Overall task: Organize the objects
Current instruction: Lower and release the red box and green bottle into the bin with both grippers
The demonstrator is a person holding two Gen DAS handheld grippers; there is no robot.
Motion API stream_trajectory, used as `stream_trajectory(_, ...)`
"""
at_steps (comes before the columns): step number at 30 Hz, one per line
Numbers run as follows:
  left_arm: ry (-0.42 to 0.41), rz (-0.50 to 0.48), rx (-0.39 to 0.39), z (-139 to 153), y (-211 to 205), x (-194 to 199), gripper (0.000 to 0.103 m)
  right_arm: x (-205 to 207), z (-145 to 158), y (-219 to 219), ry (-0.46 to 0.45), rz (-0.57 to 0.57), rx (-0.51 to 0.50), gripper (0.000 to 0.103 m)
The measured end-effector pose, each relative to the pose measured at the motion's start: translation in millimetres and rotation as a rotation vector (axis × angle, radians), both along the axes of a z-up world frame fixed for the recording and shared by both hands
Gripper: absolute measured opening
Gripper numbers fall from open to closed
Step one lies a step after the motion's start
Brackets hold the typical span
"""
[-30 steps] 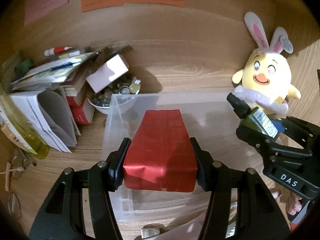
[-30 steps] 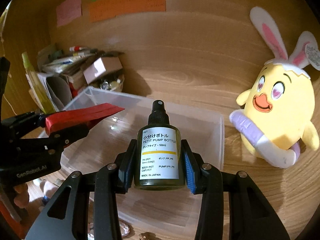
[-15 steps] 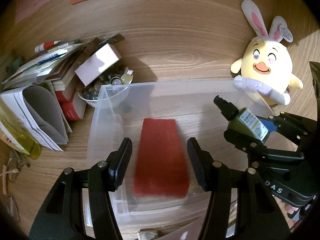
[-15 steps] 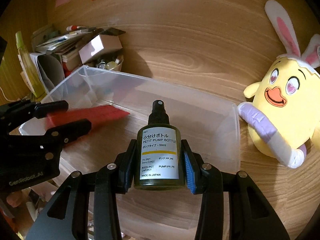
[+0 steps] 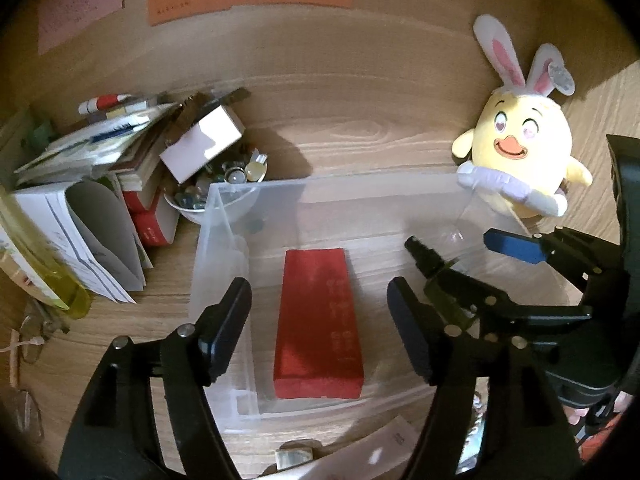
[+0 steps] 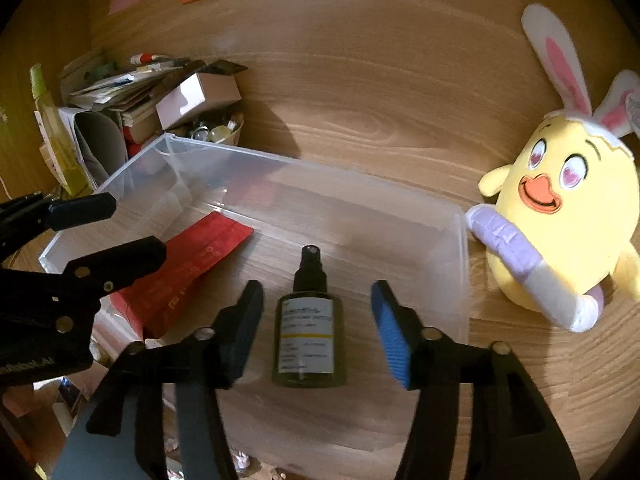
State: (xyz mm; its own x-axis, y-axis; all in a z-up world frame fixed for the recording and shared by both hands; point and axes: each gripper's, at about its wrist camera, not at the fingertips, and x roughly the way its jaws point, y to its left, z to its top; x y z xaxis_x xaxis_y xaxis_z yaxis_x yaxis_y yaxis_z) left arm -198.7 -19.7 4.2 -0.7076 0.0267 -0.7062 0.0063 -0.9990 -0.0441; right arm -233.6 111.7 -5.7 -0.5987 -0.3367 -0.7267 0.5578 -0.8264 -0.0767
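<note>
comparing against the frames a second back, both tools have let go of their loads.

left wrist view: left gripper [image 5: 320, 320] now stands wide open with nothing between its fingers. the red box [image 5: 318, 324], clamped a second ago and already released half a second ago, lies flat on the floor of the clear plastic bin [image 5: 218, 208], long axis running away from the camera, toward the bin's left half. the right gripper [image 5: 516, 276] shows at right, reaching over the bin, its blue pad apart from the pump bottle [image 5: 430, 264] seen partly behind it.

right wrist view: right gripper [image 6: 318, 332] is spread wide; half a second ago it pinched the bottle. the pump bottle [image 6: 306, 332] now lies on its back on the bin floor, cap pointing away, clear of both pads. red box [image 6: 188, 272] sits to its left, apart from it. the yellow chick plush [image 6: 560, 224] leans just outside the bin's right wall.

judgement: two items are now binned; both tools are free for the next pick, perhaps from the desk clutter [image 5: 120, 168] at left.
</note>
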Motion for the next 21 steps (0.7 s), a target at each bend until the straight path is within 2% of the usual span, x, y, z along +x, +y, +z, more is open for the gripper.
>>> stream_trajectory(7, 0.036, 0.010, -0.029, 14, 1, 17, 0.078, 15, 15, 6, 0.047, 0.002, -0.007, 0.066)
stream_trajectory(11, 0.057, 0.015, -0.046, 21, 2, 31, 0.085, 27, 24, 14, 0.072, 0.005, -0.023, 0.077)
stream_trajectory(16, 0.084, 0.022, -0.067, 28, 3, 49, 0.091, 45, 34, 23, 0.111, 0.010, -0.018, 0.078)
stream_trajectory(21, 0.104, 0.035, -0.079, 35, 3, 67, 0.098, 60, 42, 34, 0.110, 0.026, -0.047, 0.082)
